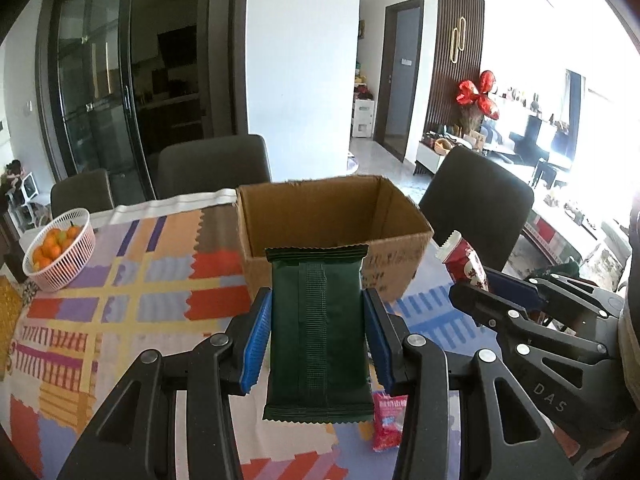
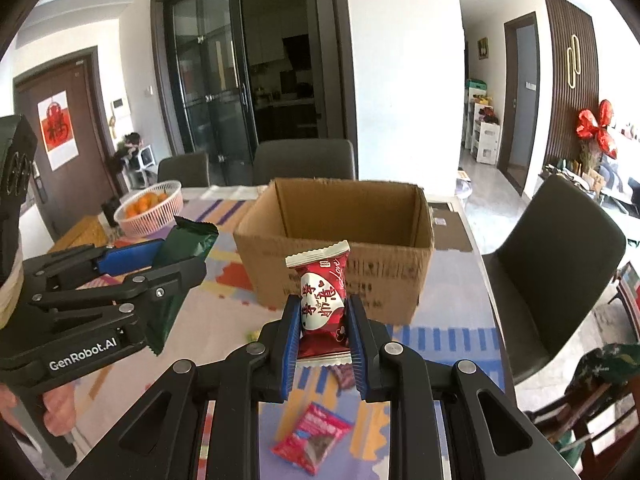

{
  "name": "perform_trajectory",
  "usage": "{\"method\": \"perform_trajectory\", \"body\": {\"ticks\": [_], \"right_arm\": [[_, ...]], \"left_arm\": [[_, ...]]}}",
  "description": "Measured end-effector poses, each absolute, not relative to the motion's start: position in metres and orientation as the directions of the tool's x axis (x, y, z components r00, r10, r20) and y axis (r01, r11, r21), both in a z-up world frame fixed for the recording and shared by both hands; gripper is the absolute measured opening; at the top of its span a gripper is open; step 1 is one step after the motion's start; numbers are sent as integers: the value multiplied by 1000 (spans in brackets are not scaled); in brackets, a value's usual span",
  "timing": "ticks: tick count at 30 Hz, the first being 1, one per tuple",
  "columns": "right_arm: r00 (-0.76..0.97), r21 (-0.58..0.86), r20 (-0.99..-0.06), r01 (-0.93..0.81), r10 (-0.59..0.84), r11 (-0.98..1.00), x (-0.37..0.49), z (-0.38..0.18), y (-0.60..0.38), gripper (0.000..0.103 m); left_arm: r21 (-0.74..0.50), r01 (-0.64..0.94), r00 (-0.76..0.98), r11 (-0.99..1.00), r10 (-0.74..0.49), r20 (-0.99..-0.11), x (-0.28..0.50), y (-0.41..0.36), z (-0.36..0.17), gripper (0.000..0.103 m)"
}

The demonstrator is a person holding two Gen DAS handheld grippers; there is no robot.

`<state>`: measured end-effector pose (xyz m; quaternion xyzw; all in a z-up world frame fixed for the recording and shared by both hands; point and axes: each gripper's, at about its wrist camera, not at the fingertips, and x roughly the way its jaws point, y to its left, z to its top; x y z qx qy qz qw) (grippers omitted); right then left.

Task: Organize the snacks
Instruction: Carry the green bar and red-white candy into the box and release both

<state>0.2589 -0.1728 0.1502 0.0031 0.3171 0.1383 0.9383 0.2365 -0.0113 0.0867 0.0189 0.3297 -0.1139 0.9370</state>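
The left gripper (image 1: 318, 332) is closed on a dark green snack packet (image 1: 318, 336), which stands upright between its two blue pads (image 1: 256, 344), lifted above the tabletop. The right gripper (image 2: 323, 336) is closed on a red and white candy packet (image 2: 322, 304), also held upright in the air. Both packets are on the near side of an open cardboard box (image 2: 340, 248), which stands on the patterned tablecloth (image 1: 120, 288) toward the far edge of the tabletop; what lies inside the box cannot be seen. Under the grippers, near the front edge of the tabletop, lies a pink snack packet (image 2: 312, 442). A pink basket with oranges (image 1: 60, 252) stands at the far left corner of the tabletop, well apart from the box.
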Motion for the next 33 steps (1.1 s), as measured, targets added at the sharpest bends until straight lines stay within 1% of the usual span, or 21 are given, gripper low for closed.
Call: {"method": "perform_trajectory", "body": {"ticks": [9,18,29,33], "right_arm": [[779,98,-567,-259,268,961,280,168,-169,24],[782,97,-564,-255,264,962,315,179,-169,24],[763,75,-603,-236,233,969,371,180,-168,24],[741,75,-632,-233,227,970,391,172,-168,24]], "left_arm": [[-38,226,771,973,-202,-604,259,-8,102,44],[-32,233,761,972,-203,-616,300,-8,112,44],[-6,223,738,975,-173,-652,360,-10,110,44],[-31,236,707,971,-194,-680,380,-12,102,44]]}}
